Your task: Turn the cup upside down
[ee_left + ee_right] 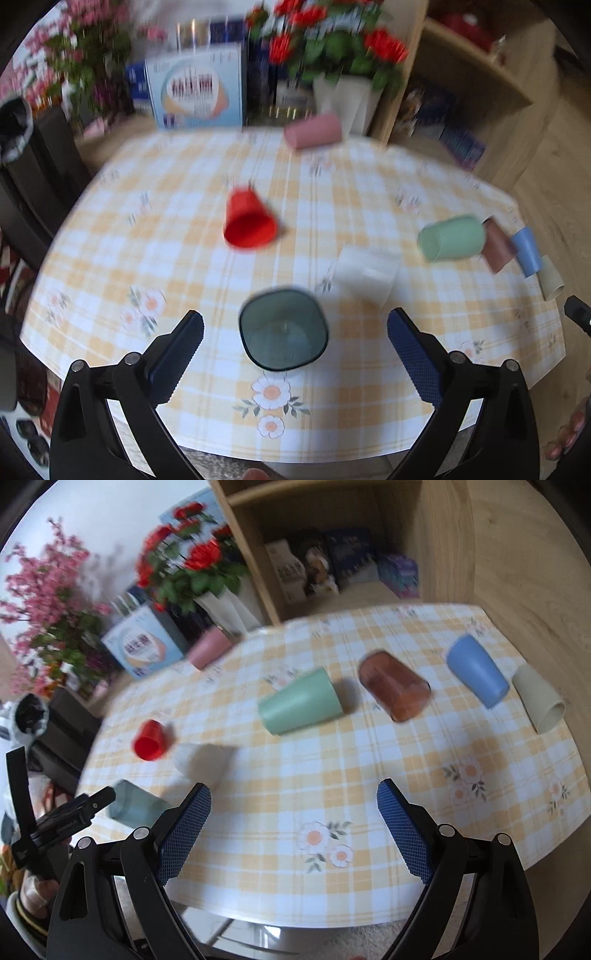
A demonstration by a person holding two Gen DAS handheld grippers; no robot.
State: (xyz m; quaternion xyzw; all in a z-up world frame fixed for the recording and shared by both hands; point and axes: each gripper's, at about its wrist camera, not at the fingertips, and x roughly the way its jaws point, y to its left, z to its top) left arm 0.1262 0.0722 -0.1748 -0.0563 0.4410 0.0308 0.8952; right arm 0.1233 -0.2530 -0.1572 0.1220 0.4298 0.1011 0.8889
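A dark teal translucent cup (pixel 283 329) lies on its side on the checked tablecloth (pixel 207 258), its mouth toward the camera. My left gripper (pixel 294 325) is open, its fingers on either side of the cup and apart from it. The cup also shows in the right wrist view (pixel 135 806) at the left. My right gripper (pixel 294 801) is open and empty above the near table edge. The left gripper shows in that view (pixel 70 819) beside the teal cup.
Other cups lie on their sides: red (pixel 249 219), white (pixel 367 275), green (pixel 451 238), brown (pixel 395 683), blue (pixel 476 670), beige (pixel 539 698), pink (pixel 314 131). A box (pixel 197 86), flower vases (pixel 343 99) and a wooden shelf (pixel 332 535) stand behind the table.
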